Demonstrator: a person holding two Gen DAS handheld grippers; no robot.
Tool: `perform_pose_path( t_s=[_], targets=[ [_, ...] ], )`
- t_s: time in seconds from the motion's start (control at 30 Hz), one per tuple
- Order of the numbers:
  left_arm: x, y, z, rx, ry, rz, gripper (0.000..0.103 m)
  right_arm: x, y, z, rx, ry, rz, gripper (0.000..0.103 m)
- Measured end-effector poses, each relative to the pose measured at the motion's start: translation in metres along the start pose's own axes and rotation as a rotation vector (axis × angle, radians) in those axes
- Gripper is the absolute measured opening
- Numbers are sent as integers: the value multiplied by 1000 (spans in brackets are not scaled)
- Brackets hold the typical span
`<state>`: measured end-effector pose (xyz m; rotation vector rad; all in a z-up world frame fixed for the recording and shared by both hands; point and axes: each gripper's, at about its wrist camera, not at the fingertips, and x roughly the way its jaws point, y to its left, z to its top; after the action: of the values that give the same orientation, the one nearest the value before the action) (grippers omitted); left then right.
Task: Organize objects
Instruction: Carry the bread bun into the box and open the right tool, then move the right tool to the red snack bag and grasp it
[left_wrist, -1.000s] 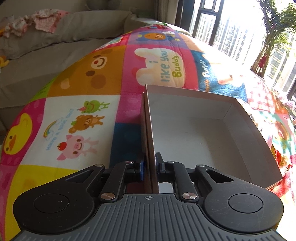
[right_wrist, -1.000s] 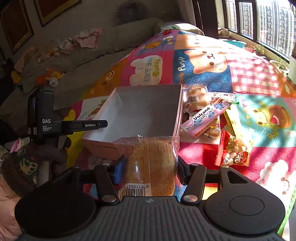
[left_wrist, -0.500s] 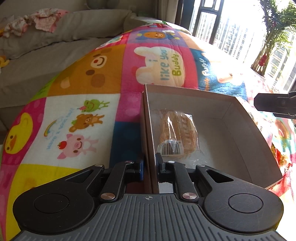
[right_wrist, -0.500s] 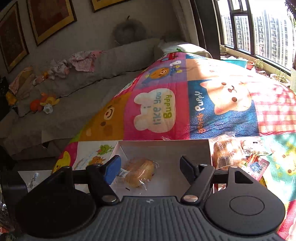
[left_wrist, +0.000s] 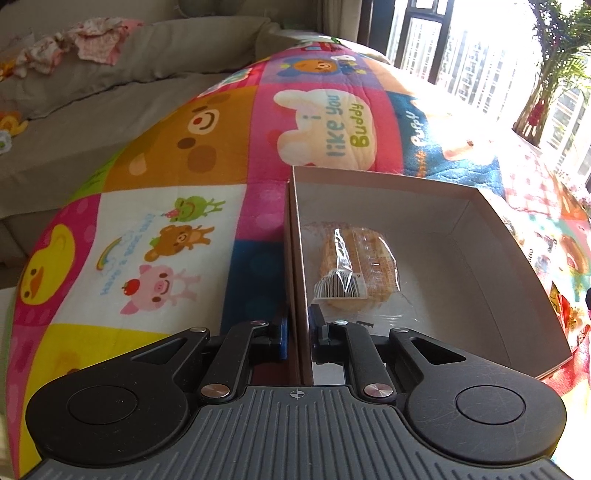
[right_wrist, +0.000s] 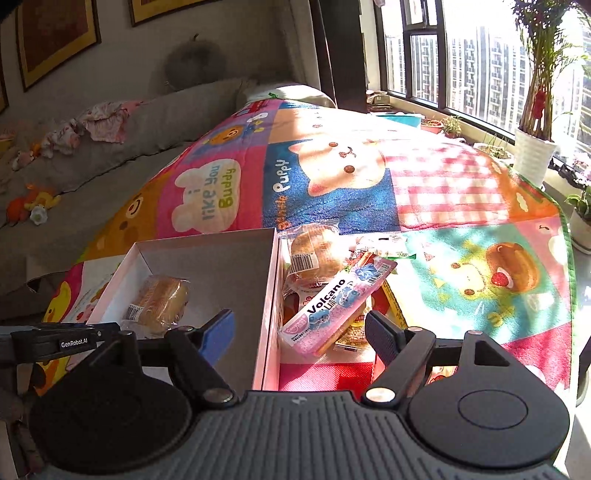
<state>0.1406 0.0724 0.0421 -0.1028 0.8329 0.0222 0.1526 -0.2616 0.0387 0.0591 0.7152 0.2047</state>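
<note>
A shallow cardboard box (left_wrist: 480, 236) lies on the colourful quilt. My left gripper (left_wrist: 297, 328) is shut on the box's near left wall. A wrapped bread roll (left_wrist: 354, 266) lies inside the box near that wall; it also shows in the right wrist view (right_wrist: 159, 299). My right gripper (right_wrist: 299, 328) is open and empty, above the box's right wall (right_wrist: 271, 288). To the right of the box lies a pile of snacks: a pink Volcano packet (right_wrist: 336, 306), another wrapped bun (right_wrist: 314, 251) and several other packets.
The quilt (right_wrist: 461, 206) covers the bed. A grey sofa with clothes (right_wrist: 107, 122) and toys lies to the left. A window sill with potted plants (right_wrist: 535, 155) runs along the right. The other gripper's body (right_wrist: 62, 341) shows at the left.
My right gripper carried the bread roll over the box, opened and let it go inside. It has since moved right over the box's right wall. My left gripper has kept its hold on the wall.
</note>
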Motion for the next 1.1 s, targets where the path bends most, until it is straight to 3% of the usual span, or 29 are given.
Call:
perform_pose_path(
  t_s=[0.17, 0.43, 0.67, 0.93, 1.0, 1.1],
  targets=[
    [-1, -2, -1, 17, 1, 2, 13, -6, -34, -13, 12, -40, -78, 81],
    [-2, 3, -3, -8, -9, -20, 13, 7, -85, -34, 82, 42, -171, 81],
    [-2, 4, -4, -4, -8, -30, 14, 26, -83, -38, 62, 50, -151, 87],
    [-2, 4, -4, -9, -9, -32, 14, 53, -92, -24, 106, 35, -120, 87],
    [-3, 4, -4, -12, -10, -33, 14, 55, -92, -23, 92, 36, -106, 85],
    [-3, 3, -4, -11, -10, -32, 14, 54, -94, -26, 120, 81, -68, 71]
  ],
)
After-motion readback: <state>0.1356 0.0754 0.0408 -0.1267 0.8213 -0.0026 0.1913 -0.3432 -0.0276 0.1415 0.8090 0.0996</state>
